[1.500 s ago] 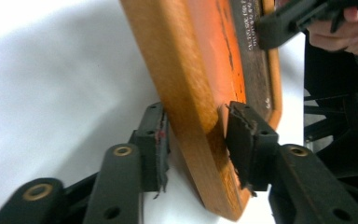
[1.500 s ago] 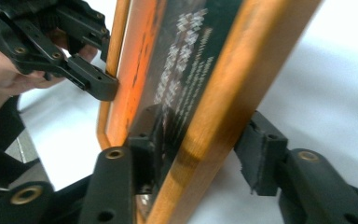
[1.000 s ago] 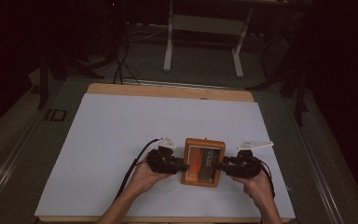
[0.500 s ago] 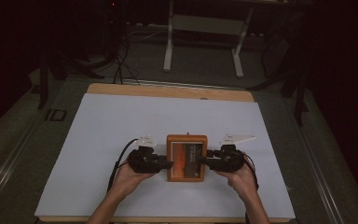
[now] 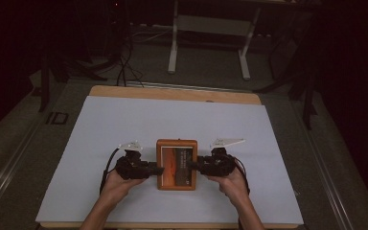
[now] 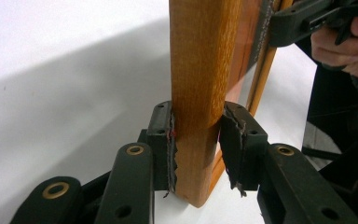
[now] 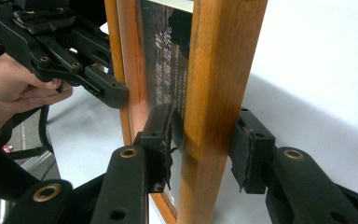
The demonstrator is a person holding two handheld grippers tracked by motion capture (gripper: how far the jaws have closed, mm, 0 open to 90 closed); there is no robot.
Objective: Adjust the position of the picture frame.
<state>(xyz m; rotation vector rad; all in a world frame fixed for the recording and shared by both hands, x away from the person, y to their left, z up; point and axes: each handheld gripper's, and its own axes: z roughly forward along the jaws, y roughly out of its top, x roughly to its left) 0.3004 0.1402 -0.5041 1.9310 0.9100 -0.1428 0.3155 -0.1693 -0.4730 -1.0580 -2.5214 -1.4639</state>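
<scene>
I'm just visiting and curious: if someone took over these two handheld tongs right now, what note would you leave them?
Left tongs: shut on the left rail of the wooden picture frame.
Right tongs: around its right rail; one pad touches, the other shows a slight gap.
The frame is over the near middle of the white table; whether lifted or resting is unclear.
Done: frame gripped from both sides.
Left: probably carrying and setting it down.

Left tongs [image 5: 157,170] and right tongs [image 5: 192,166]: matt black jointed bodies, brass-ringed pivot holes, torn black rubber pads [image 6: 172,147]. Each carries a grey three-cornered top plate [image 5: 130,144] and black trailing cable [image 5: 107,165]. Forearms bare, no sleeves.
</scene>
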